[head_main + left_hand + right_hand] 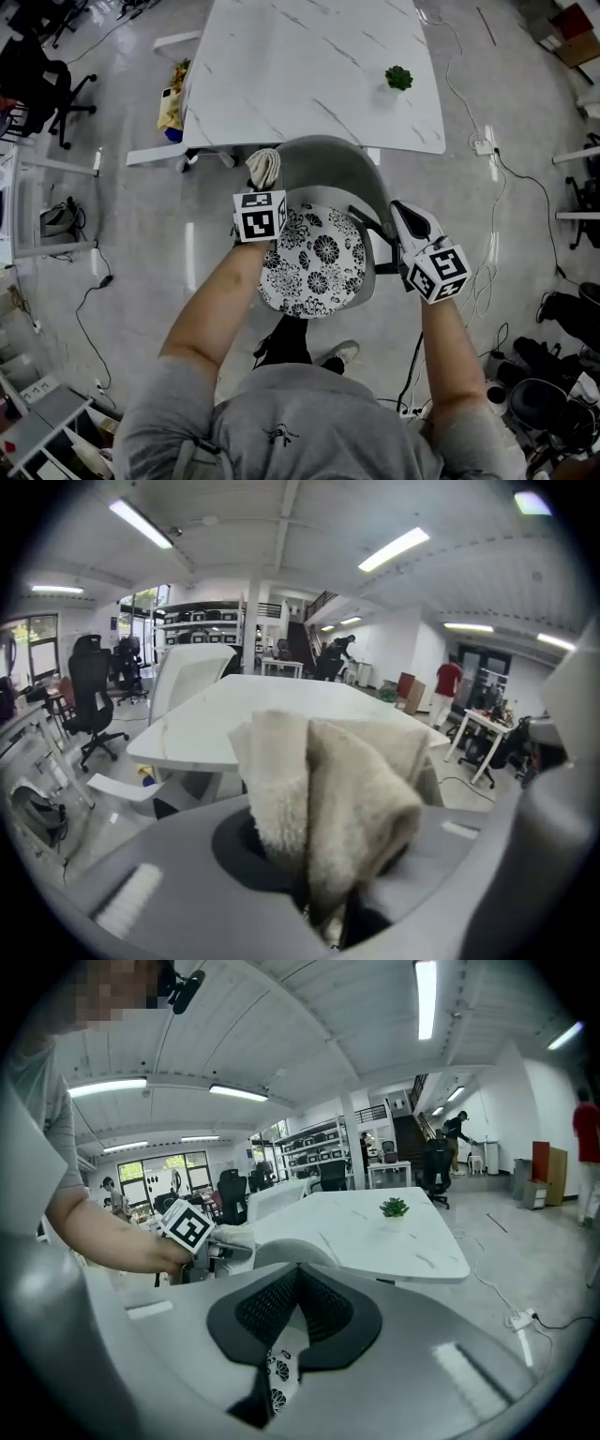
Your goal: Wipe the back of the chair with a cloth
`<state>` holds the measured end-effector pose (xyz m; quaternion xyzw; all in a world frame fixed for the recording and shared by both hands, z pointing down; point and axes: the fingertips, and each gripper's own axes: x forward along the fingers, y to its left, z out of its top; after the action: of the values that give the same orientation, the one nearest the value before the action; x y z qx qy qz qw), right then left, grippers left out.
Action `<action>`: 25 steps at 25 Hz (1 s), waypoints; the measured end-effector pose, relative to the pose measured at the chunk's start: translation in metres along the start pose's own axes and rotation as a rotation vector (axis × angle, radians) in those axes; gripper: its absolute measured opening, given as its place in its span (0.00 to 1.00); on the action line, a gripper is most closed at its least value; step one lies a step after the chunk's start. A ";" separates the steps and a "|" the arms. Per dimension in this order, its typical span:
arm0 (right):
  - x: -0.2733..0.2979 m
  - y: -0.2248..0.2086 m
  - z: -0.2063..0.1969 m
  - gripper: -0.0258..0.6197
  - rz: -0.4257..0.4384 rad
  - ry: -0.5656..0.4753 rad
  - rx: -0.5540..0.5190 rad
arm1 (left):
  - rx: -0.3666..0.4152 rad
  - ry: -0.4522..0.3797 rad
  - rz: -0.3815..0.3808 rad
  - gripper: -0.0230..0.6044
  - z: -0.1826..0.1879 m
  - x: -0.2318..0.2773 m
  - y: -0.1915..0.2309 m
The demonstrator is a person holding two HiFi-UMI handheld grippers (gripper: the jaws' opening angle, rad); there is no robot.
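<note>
Left claw [263,187] is clamping the cream cloth [328,789] and holding it against the left rim of the grey chair back [328,161]. Right claw [298,1279] is hovering at the chair's right side, tips pressing together, gripping nothing. White bench [309,66] is standing behind.

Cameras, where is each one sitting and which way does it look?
Head view: on the person's head, looking steeply down at the chair, the table, both forearms, the left gripper and the right gripper.
Left gripper view: on the left gripper, looking along its jaws, shut on the cloth, toward the table.
Right gripper view: on the right gripper, looking past its shut jaws at the table; the person's left forearm shows.
Shared: all three show the table; head and right gripper views show the plant.
</note>
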<state>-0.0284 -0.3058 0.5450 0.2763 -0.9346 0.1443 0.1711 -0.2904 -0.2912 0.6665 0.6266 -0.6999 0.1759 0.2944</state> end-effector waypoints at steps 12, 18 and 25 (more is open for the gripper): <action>-0.030 -0.034 -0.064 0.04 -0.085 0.089 0.082 | -0.107 -0.122 0.308 0.23 0.019 0.025 0.002; -0.037 -0.056 -0.071 0.04 -0.112 0.088 0.093 | -0.080 -0.184 0.287 0.23 0.018 0.022 -0.007; -0.035 -0.070 -0.058 0.04 -0.128 0.058 0.101 | -0.103 -0.114 0.196 0.22 -0.004 0.045 -0.040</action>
<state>0.0527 -0.3249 0.5959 0.3394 -0.9013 0.1881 0.1927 -0.2523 -0.3302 0.6931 0.5482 -0.7814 0.1318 0.2675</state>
